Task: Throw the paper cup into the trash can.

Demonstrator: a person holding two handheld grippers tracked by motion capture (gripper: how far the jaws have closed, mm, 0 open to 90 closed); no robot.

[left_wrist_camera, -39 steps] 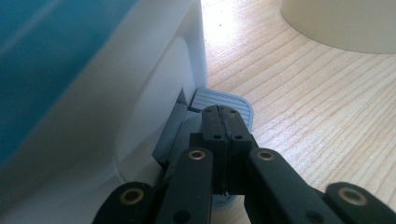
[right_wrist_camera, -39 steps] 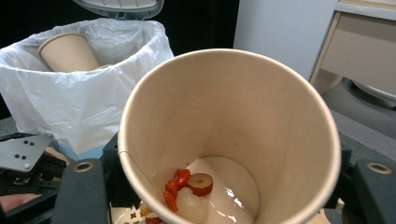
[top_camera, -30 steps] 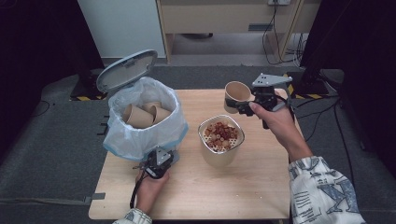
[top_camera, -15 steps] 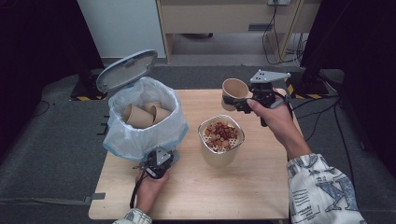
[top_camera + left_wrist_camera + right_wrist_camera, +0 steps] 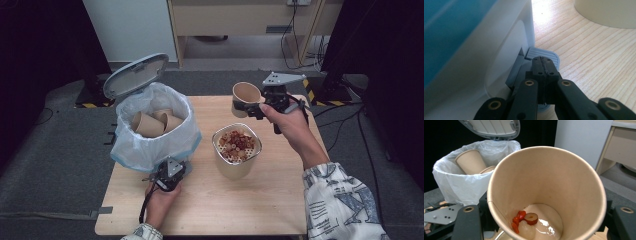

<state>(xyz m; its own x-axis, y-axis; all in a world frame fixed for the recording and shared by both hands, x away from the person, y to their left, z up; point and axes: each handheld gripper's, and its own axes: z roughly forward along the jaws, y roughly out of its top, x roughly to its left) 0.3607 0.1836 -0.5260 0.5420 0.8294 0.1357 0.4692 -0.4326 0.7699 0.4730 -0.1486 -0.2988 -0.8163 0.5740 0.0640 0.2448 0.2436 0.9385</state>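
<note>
Since the earlier frames almost nothing has shifted: my right gripper [image 5: 248, 107] holds the paper cup [image 5: 245, 96] at nearly the same spot over the far right part of the table [image 5: 280, 210], and my left gripper [image 5: 170, 176] has stayed where it was. I see the right jaws clamped on the wall of the cup, one on each side of it, so the cup hangs in the air just beyond the metal container [image 5: 236, 152]. From the right gripper view the cup [image 5: 554, 182] is tilted toward the camera, and at its bottom I see a few leftovers [image 5: 525, 222]: red pieces, a pale lump and some liquid. The metal container stands near the middle of the table and is full of similar red and pale pieces.

My left gripper is at the near left, low beside the pedal bin [image 5: 152, 127]. Its jaws are fully closed with nothing between them, and in the left gripper view their tip [image 5: 543, 68] sits over the grey pedal [image 5: 544, 53] at the foot of the bin. The bin lid [image 5: 136, 75] stands open, and inside the white liner [image 5: 150, 145] lie other paper cups [image 5: 150, 124]
</note>
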